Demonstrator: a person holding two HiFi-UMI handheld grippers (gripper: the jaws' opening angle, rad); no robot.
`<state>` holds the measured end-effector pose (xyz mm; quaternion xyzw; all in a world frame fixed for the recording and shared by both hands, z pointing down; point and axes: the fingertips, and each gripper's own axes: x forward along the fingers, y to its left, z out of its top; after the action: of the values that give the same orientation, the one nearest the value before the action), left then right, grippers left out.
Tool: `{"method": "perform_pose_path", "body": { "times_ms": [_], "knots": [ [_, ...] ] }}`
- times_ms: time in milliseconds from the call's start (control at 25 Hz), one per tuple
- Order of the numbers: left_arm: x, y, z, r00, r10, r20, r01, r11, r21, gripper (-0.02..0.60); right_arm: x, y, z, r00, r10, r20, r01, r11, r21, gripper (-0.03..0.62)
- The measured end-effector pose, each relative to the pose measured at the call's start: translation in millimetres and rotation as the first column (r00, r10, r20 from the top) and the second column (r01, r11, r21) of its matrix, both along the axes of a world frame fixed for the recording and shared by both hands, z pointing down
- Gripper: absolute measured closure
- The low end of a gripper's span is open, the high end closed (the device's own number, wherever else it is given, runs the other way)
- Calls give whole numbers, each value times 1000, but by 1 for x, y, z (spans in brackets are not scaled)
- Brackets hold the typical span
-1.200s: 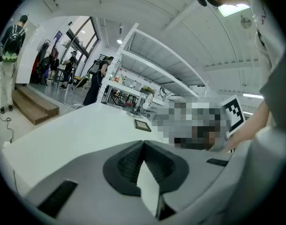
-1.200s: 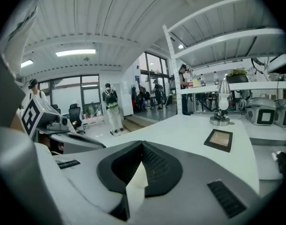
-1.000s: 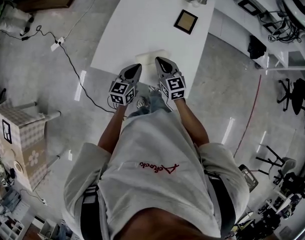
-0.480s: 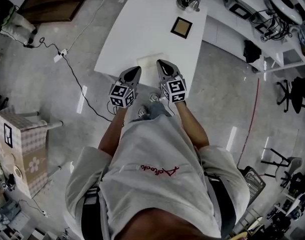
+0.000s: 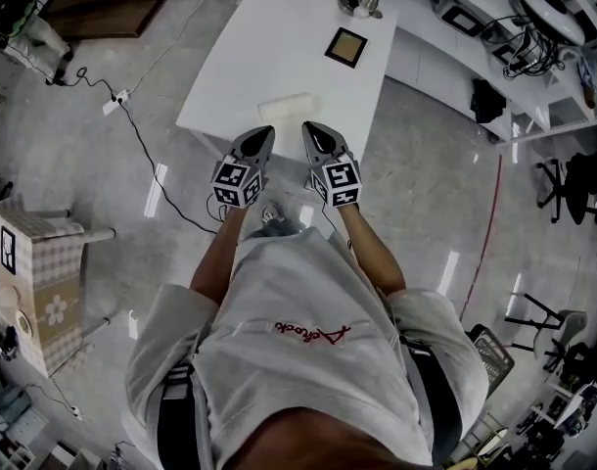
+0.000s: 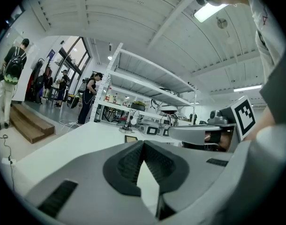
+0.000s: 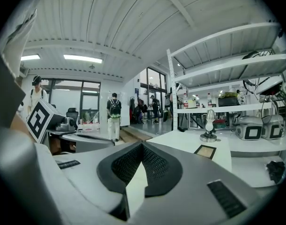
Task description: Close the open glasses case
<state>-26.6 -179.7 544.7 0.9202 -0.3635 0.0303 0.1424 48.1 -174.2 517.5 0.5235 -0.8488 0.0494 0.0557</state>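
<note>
Both tools empty. Left gripper (image 5: 265,131) and right gripper (image 5: 308,128) each have jaws pressed together with nothing between, held side by side over the near edge of the table (image 5: 269,37). Case (image 5: 287,109) lies on the table just beyond the tips.

Risks: the case looks light, so a one-sided push on the lid would likely slide it or tip it off the near edge. Blunt, shut tips may skid off the lid.

Unclear: the case is small and pale on white. Lid angle and hinge side are not readable. Both gripper views block it behind their own jaws.
</note>
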Motion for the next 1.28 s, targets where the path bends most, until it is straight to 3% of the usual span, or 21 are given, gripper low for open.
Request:
{"method": "perform_pose_path", "body": {
  "times_ms": [800,1280],
  "knots": [
    [7,123,2,999,-36,31,36,999,6,558,12,118,11,999,-4,38,5,1000,-13,569],
    [16,166,0,999,-36,24,36,999,22,558,13,163,8,1000,-9,29,9,1000,1,572]
  ]
}}
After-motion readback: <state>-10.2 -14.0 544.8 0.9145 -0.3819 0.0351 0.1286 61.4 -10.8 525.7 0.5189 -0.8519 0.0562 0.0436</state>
